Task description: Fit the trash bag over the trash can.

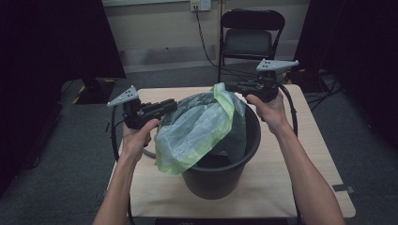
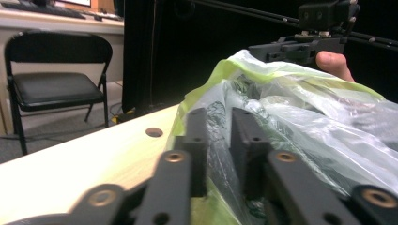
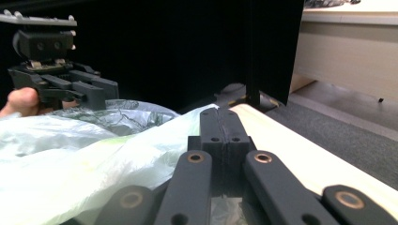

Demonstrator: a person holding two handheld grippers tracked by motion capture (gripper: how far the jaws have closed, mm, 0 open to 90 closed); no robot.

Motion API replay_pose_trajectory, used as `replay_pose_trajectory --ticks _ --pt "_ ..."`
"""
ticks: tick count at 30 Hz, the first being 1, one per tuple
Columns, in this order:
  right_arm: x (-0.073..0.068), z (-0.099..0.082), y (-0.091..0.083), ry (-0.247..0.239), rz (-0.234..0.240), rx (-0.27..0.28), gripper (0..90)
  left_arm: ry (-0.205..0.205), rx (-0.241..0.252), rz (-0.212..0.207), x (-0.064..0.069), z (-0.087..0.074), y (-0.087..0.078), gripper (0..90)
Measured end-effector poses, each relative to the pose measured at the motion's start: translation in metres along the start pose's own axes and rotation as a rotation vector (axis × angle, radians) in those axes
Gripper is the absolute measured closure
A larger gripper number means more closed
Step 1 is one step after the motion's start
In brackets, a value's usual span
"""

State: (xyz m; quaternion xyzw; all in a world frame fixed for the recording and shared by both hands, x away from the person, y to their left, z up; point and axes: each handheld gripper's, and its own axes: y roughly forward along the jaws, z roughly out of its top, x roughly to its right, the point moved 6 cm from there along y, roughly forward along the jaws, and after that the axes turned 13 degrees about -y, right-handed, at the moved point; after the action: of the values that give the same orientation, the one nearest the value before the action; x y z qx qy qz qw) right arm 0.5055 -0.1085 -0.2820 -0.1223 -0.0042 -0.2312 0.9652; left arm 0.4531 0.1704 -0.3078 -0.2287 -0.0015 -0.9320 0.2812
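Observation:
A black bucket (image 1: 220, 178) stands in the middle of a pale wooden table (image 1: 291, 187). A thin, translucent green-tinted plastic bag (image 1: 197, 126) drapes over its left rim and mouth. My left gripper (image 1: 174, 105) reaches the bag's left side. In the left gripper view its jaws (image 2: 220, 117) stand a little apart, with the bag's film (image 2: 305, 108) between them. My right gripper (image 1: 238, 87) is at the far rim, where the bag peaks up to it. In the right gripper view it (image 3: 219, 115) is shut, with the bag's edge (image 3: 70, 154) running into the jaws.
A black folding chair (image 1: 251, 37) stands beyond the table's far edge, with a wall socket and cable behind it. Dark curtains flank both sides. Bare tabletop lies to the bucket's right and in front of it.

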Motion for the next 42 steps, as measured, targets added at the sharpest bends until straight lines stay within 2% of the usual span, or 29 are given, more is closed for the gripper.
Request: replay_pose_trajectory --ticks 2,4,6,9,10,12,13,14,15,21,22,25,27,28,29,30,31,33,34,35,39,42 --pt "0.003 -0.002 -0.009 0.011 -0.019 0.018 90.0 -0.005 0.002 0.011 -0.002 0.002 -0.004 90.0" --pt "0.005 -0.005 -0.017 0.027 -0.030 0.038 90.0 -0.003 0.008 0.023 -0.002 0.001 -0.005 90.0" --pt "0.007 -0.010 -0.023 0.032 -0.042 0.046 90.0 0.010 -0.001 0.056 -0.002 -0.001 -0.008 90.0" --pt "0.010 -0.018 -0.032 0.054 -0.057 0.062 90.0 0.007 0.001 0.054 -0.001 -0.007 -0.014 90.0" --pt "0.010 -0.022 -0.035 0.060 -0.063 0.066 90.0 0.018 -0.002 0.057 0.000 -0.009 -0.017 90.0" --pt "0.010 -0.032 -0.038 0.069 -0.076 0.058 90.0 0.021 0.001 0.058 0.003 -0.014 -0.024 90.0" --pt "0.010 -0.037 -0.040 0.077 -0.081 0.059 90.0 0.018 0.016 0.053 0.005 -0.016 -0.028 90.0" --pt "0.010 -0.041 -0.042 0.088 -0.080 0.063 90.0 0.017 0.020 0.044 0.006 -0.017 -0.031 90.0" --pt "0.009 -0.045 -0.044 0.094 -0.078 0.071 90.0 0.024 0.018 0.053 0.008 -0.019 -0.033 90.0" --pt "0.005 -0.072 -0.043 0.130 -0.063 0.061 90.0 0.029 0.035 0.060 0.013 -0.029 -0.044 90.0" --pt "0.006 -0.081 -0.039 0.147 -0.058 0.046 90.0 0.029 0.031 0.064 0.013 -0.031 -0.045 90.0" --pt "0.007 -0.088 -0.033 0.150 -0.051 0.029 90.0 0.028 0.024 0.067 0.011 -0.033 -0.045 90.0" --pt "0.007 -0.089 -0.029 0.141 -0.048 0.014 90.0 0.024 0.030 0.061 0.010 -0.033 -0.045 90.0" --pt "0.007 -0.088 -0.029 0.140 -0.047 0.014 87.5 0.023 0.036 0.054 0.009 -0.032 -0.045 90.0" --pt "0.009 -0.087 -0.029 0.137 -0.058 0.013 81.0 0.013 0.047 0.054 0.008 -0.030 -0.045 88.8" --pt "0.012 -0.087 -0.030 0.146 -0.084 0.007 78.6 0.008 0.053 0.057 0.007 -0.028 -0.046 81.4" --pt "0.014 -0.087 -0.031 0.148 -0.085 0.009 77.1 0.008 0.062 0.052 0.006 -0.024 -0.047 78.0" --pt "0.019 -0.084 -0.034 0.154 -0.116 0.009 71.1 0.006 0.091 0.049 0.005 -0.015 -0.047 74.4" --pt "0.021 -0.082 -0.036 0.151 -0.130 0.010 70.6 -0.007 0.102 0.034 0.005 -0.009 -0.046 70.1" --pt "0.023 -0.079 -0.037 0.145 -0.137 0.009 69.5 -0.011 0.100 0.027 0.006 -0.007 -0.043 67.4" --pt "0.027 -0.069 -0.036 0.130 -0.140 -0.012 67.3 0.024 0.042 0.015 0.006 -0.002 -0.020 61.5" --pt "0.030 -0.060 -0.034 0.119 -0.149 -0.018 67.0 0.013 0.014 -0.015 0.007 -0.001 -0.007 60.7"
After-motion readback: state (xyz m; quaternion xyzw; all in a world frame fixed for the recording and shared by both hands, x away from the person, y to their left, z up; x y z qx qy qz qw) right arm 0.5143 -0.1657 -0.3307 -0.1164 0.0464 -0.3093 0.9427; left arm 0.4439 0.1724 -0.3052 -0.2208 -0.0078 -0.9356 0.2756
